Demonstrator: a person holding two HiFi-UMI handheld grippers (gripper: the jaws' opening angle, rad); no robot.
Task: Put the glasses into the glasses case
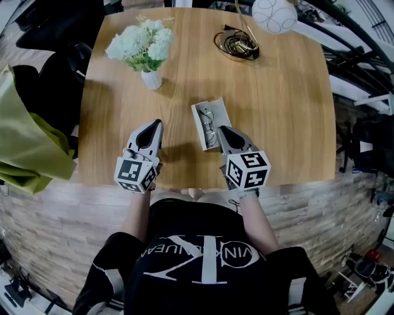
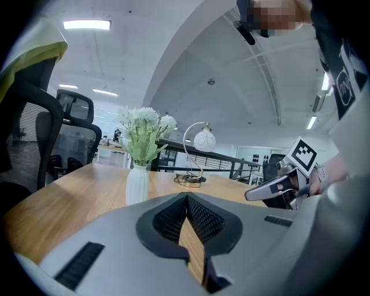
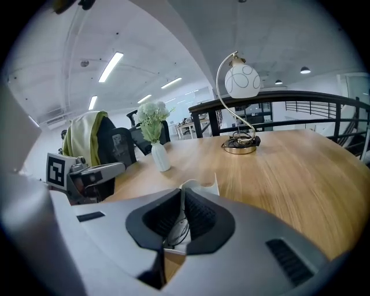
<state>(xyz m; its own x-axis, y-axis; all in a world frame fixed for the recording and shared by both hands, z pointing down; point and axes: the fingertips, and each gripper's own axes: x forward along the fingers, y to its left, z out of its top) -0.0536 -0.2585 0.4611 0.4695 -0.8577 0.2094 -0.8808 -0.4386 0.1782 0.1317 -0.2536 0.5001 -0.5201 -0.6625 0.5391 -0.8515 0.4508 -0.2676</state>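
Open glasses case point(image 1: 198, 120) toward the middle of the table's point(image 1: 283, 111) near edge, glasses point(image 1: 210, 128) lying inside. Right gripper point(image 1: 220, 129) tipped over its near right corner, jaws pressed together, apparently on nothing, though the wire frame shows just behind the slit. Left gripper point(image 1: 157, 123) left of it and apart, clenched empty.

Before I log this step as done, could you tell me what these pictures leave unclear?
White open glasses case: head view, near corner under the right gripper; a pinch on it can't be told.
Thin wire glasses: right gripper view, mostly behind that gripper's jaws.
Round white lamp shade: head view, cut by the top edge.
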